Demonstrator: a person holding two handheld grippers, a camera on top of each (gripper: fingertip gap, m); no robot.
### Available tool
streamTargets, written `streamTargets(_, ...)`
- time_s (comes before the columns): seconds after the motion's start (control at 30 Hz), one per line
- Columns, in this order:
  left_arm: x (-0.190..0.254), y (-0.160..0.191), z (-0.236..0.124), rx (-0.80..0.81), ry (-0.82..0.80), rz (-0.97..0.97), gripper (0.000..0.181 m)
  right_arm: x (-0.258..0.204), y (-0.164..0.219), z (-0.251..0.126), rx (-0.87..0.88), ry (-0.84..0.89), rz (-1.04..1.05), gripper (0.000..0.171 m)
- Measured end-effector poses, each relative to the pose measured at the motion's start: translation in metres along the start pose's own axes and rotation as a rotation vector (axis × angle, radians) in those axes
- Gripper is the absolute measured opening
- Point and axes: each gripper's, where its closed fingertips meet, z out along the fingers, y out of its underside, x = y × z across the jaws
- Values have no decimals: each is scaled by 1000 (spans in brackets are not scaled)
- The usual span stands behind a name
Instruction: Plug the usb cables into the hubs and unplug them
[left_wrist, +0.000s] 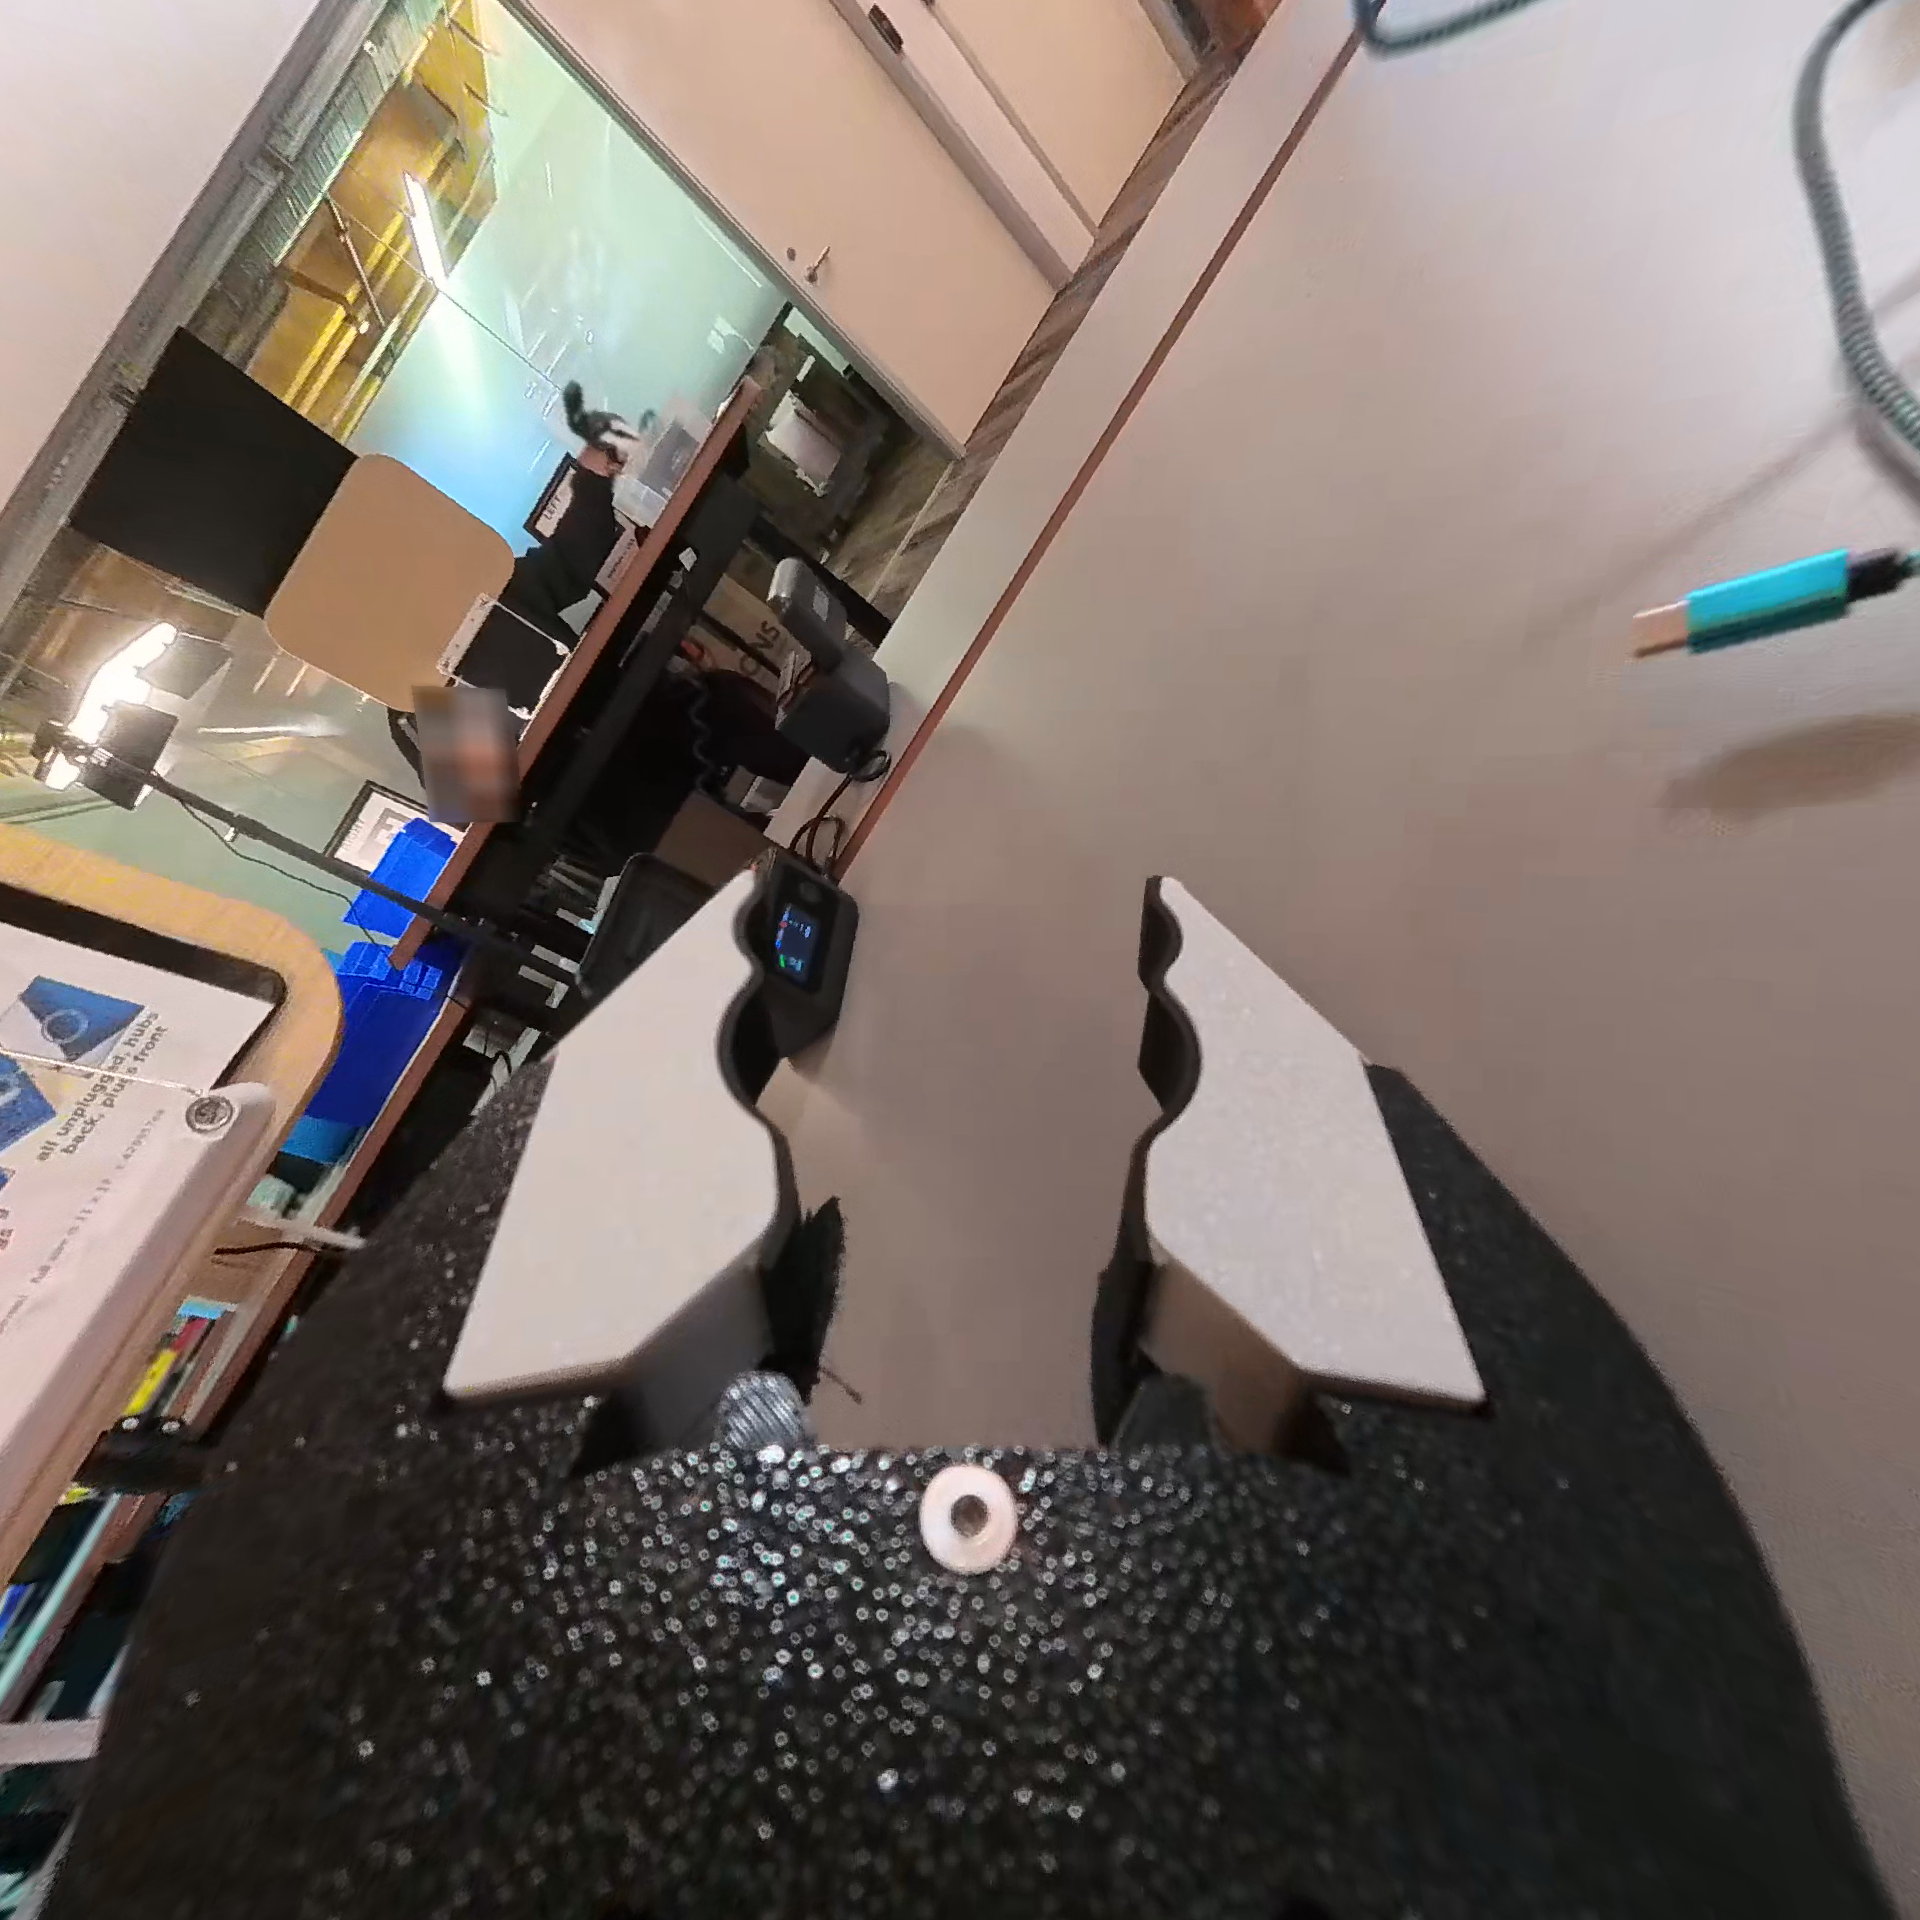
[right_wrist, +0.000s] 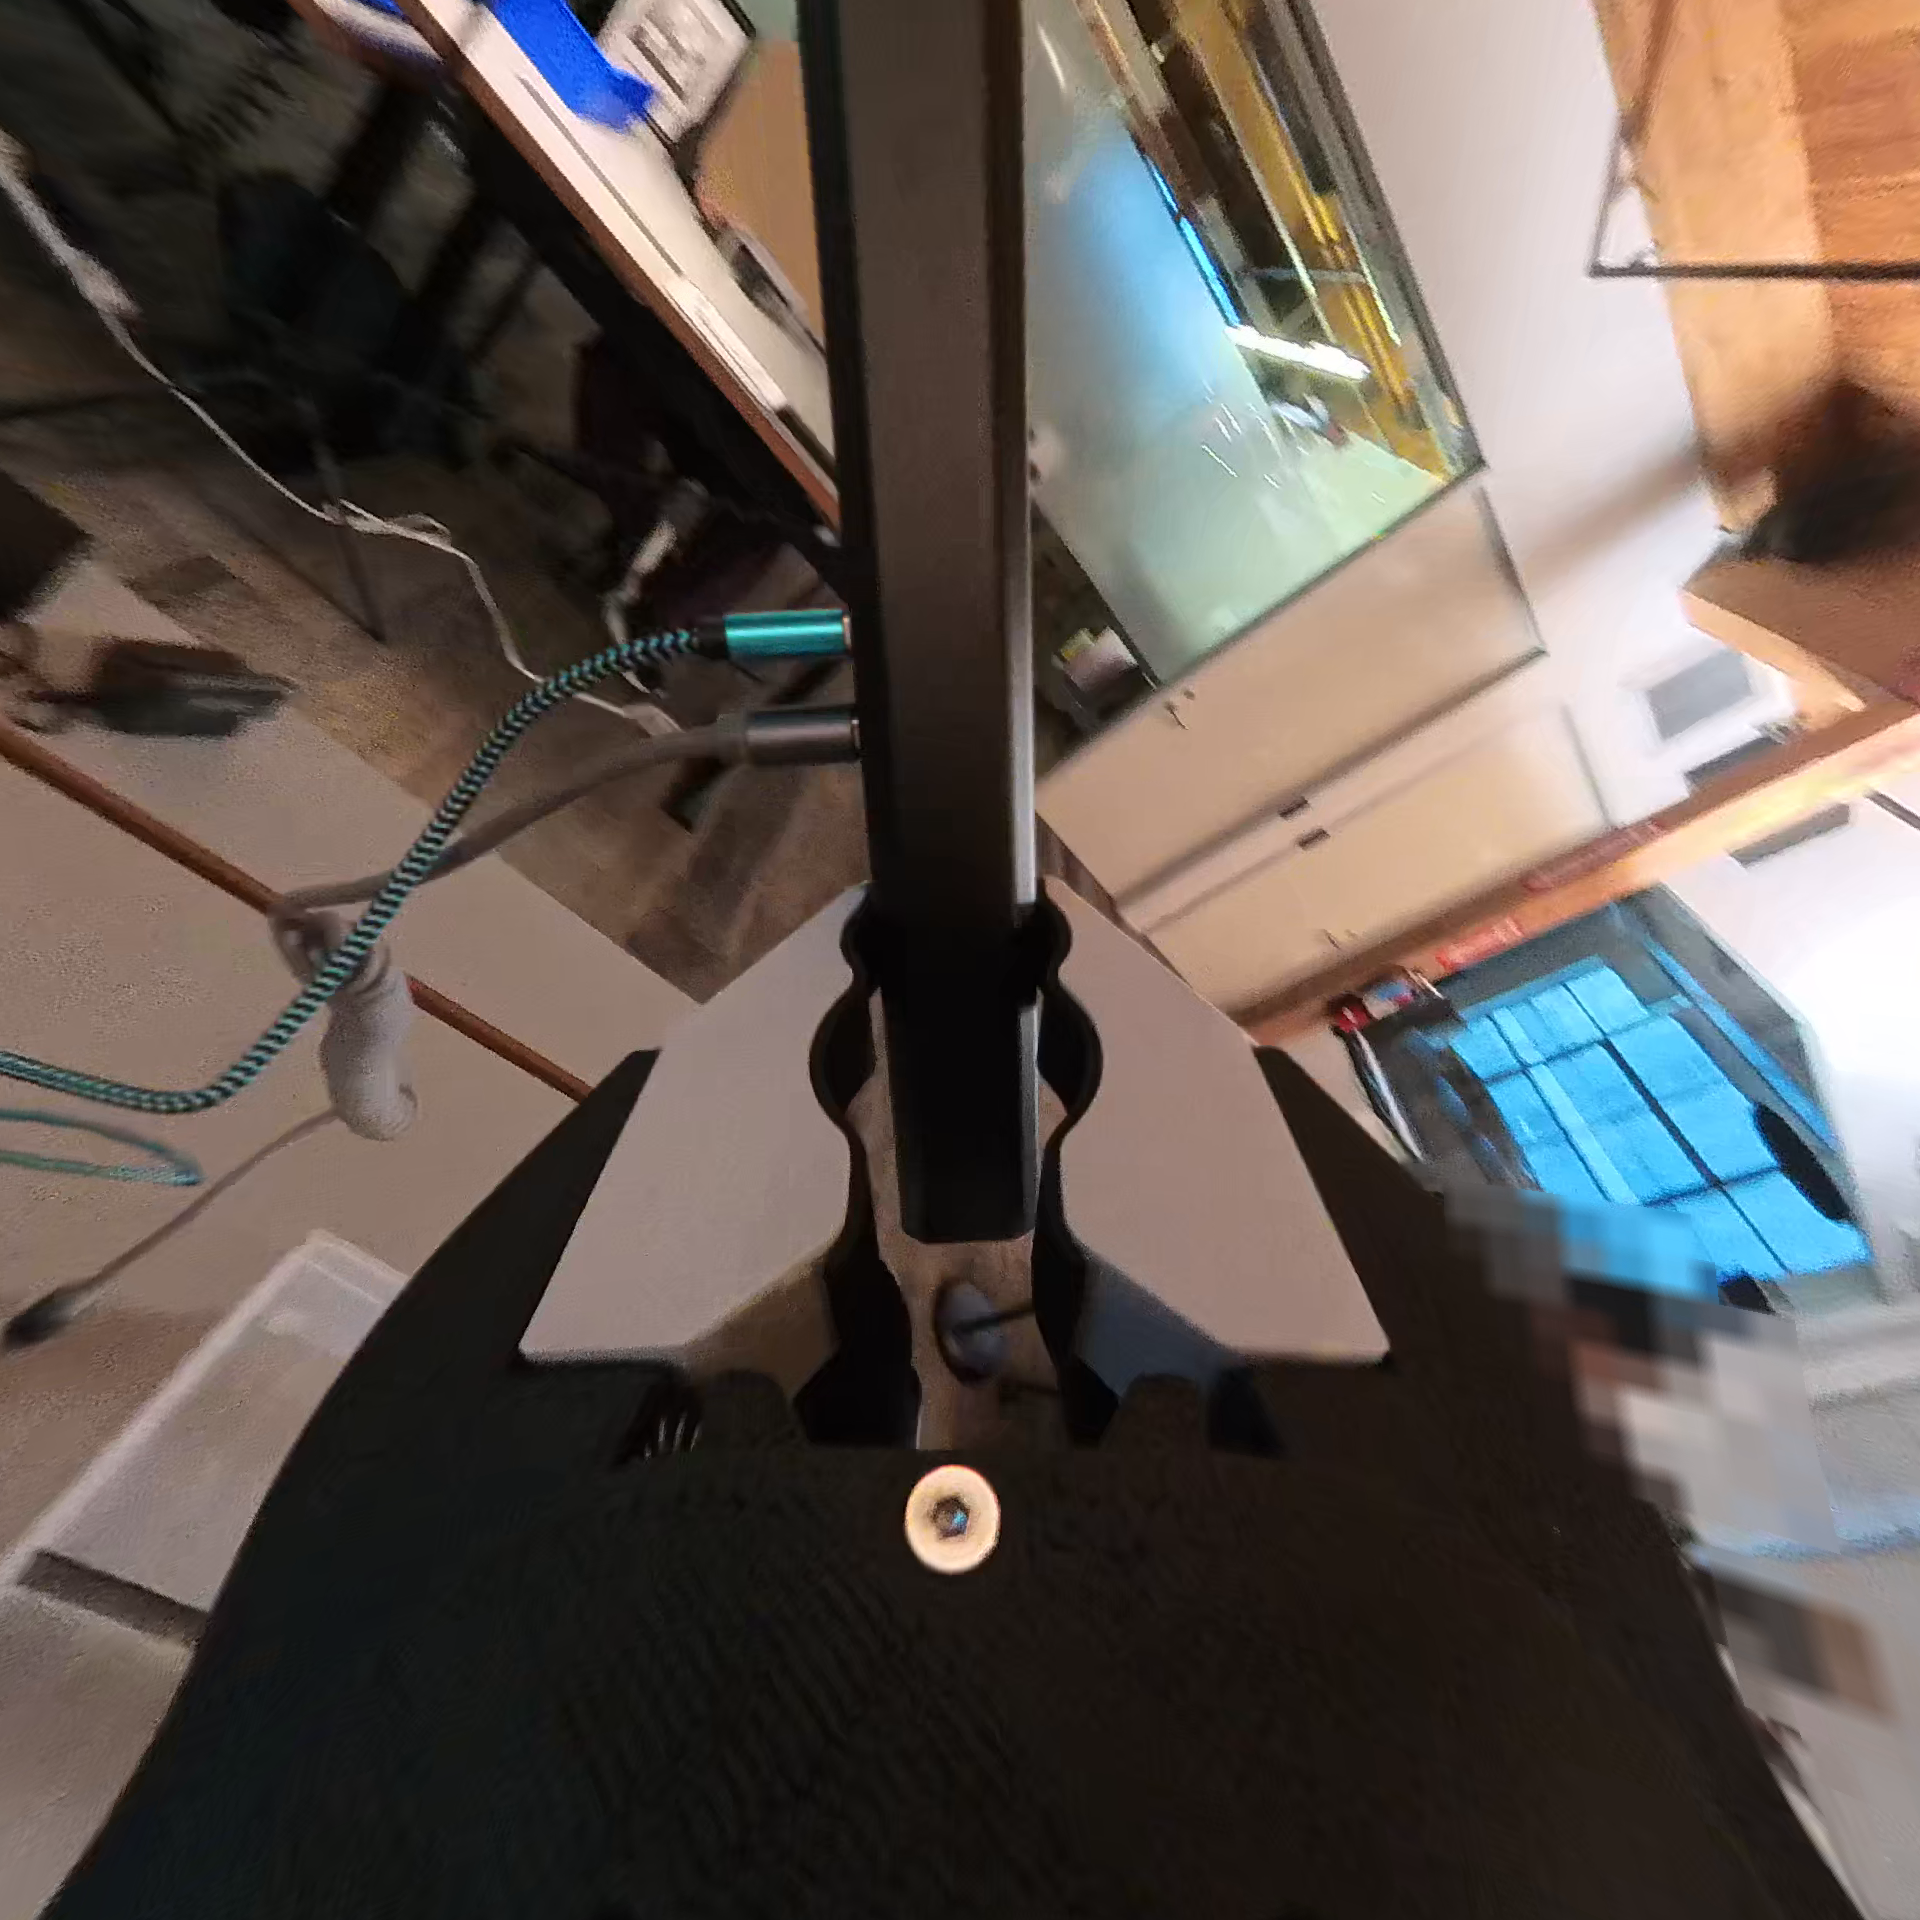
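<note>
Black speckled body of the left gripper (left_wrist: 961, 914) fills the near frame, rolled sideways so the desk (left_wrist: 1455, 935) runs as a steep slant. Its grey fingers (left_wrist: 644, 1143) are spread wide w/ nothing between them, only bare desk. A teal-shelled USB plug (left_wrist: 1756, 613) hangs just above the desk, well off to the fingers' right, metal tip pointing toward them; its braided teal/black cable (left_wrist: 1860, 312) loops away toward the far edge. Small black device w/ a lit screen (left_wrist: 800, 956) sits at the desk edge, just past the left fingertip.

Right gripper (right_wrist: 951, 925) is also tilted, fingers narrowed onto a long black hub (right_wrist: 935, 623), clamping its near end; the hub sticks straight out ahead, lifted off the desk. Two plugs are seated in the hub's left side: a teal plug (right_wrist: 784, 634) on a braided cable and a grey plug (right_wrist: 800, 738) on a grey cable, below it. Both leads droop to the desk, where a white tie (right_wrist: 364, 1049) bundles them. Clear bin (right_wrist: 208, 1455) at lower left; contents not discernible.
</note>
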Motion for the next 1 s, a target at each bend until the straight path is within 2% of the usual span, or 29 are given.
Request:
streamTargets(0.13, 5, 0, 2, -7, 14, 41, 68, 25, 67, 8, -154, 131, -22, 26)
streamTargets(0.23, 7, 0, 3, -10, 19, 56, 67, 23, 131, 19, -264, 206, -62, 25)
streamTargets(0.4, 6, 1, 4, -10, 24, 44, 66, -29, 229, 44, -366, 202, -184, 26)
streamTargets(0.5, 7, 2, 5, -12, 32, 43, 65, -67, 269, 57, -376, 197, -258, 26)
streamTargets(0.6, 9, 2, 5, -16, 36, 59, 64, -114, 295, 70, -365, 84, -337, 26)
streamTargets(0.7, 10, 3, 5, -19, 38, 74, 63, -167, 319, 79, -390, -132, -486, 26)
streamTargets(0.83, 11, 4, 6, -23, 45, 77, 63, -219, 355, 81, -500, -367, -669, 26)
streamTargets(0.9, 11, 4, 7, -23, 47, 78, 62, -233, 375, 82, -588, -442, -677, 27)
streamTargets(1.0, 13, 3, 7, -24, 55, 88, 61, -255, 394, 80, -669, -607, -549, 26)
